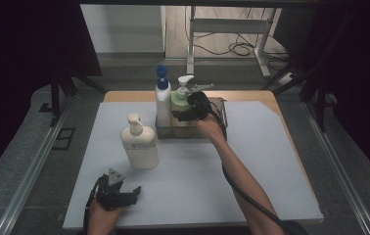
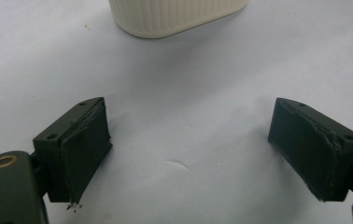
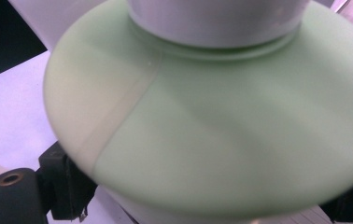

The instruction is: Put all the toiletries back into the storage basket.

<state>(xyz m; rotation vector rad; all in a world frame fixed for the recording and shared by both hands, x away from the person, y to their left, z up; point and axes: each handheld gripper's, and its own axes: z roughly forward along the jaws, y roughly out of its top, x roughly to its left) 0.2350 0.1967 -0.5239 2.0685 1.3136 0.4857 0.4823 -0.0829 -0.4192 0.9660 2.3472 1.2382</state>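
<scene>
At the far side of the white table (image 1: 251, 196), a green bottle (image 1: 179, 100) stands in a small metal rack (image 1: 222, 115), just right of a tall white bottle (image 1: 163, 105) with a blue pump. The green bottle has a pale green body with a rounded shoulder, a white collar and a white pump head on top. In the right gripper view its shoulder (image 3: 221, 140) looks smooth and matte, and a faint seam line runs across it in a diagonal. The right gripper (image 1: 193, 110) is around this bottle: one jaw is on each side of the body, standing wide, and they seem to hold it. The contact of the pads is covered by the shoulder, so I cannot see it directly.

The lower part of the green bottle is hidden behind the gripper and the rack wall. In the right gripper view the pump head is cut off at the upper edge, and the jaws show as dark corners at the bottom.

Nearer to the person, a cream bottle (image 1: 139, 144) stands alone on the table. The left gripper (image 1: 122, 193) rests on the table at the near edge, with jaws wide apart and nothing between them. In the left gripper view only the ribbed base of the cream bottle (image 2: 174, 16) shows; the rest is cut off.
</scene>
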